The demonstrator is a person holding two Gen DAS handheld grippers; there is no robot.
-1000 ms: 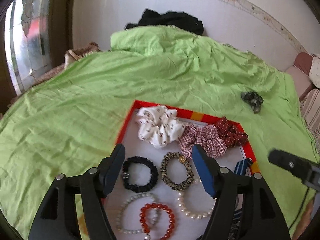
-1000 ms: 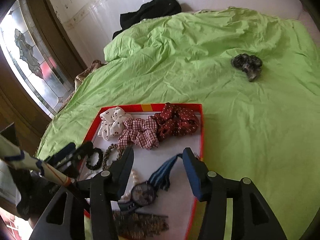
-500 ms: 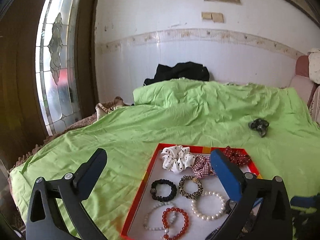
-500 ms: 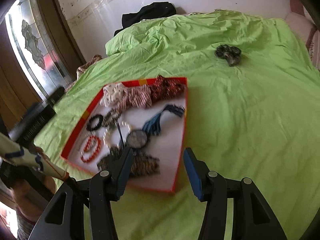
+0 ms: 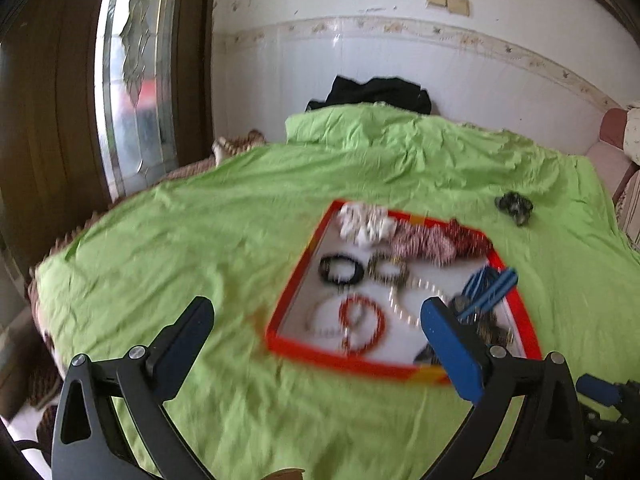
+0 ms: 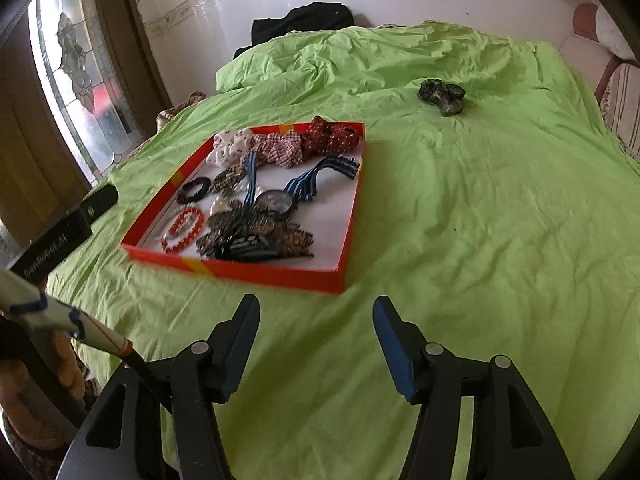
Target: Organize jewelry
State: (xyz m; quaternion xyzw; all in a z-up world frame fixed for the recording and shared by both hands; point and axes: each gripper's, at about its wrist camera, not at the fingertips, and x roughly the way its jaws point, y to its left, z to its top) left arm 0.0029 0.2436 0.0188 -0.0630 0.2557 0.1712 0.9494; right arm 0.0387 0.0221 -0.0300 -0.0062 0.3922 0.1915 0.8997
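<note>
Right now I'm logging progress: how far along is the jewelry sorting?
Nearly done: scrunchies, bracelets and a watch lie in the red tray. Nothing is in hand; the left gripper and right gripper are open and empty. Left: one dark scrunchie lies out on the green sheet.

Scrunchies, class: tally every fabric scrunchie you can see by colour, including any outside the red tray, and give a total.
White scrunchie: 1, in the red tray
Pink checked scrunchie: 1, in the tray
Dark red scrunchie: 1, in the tray
Dark scrunchie: 1, on the green bedspread
Total: 4
</note>
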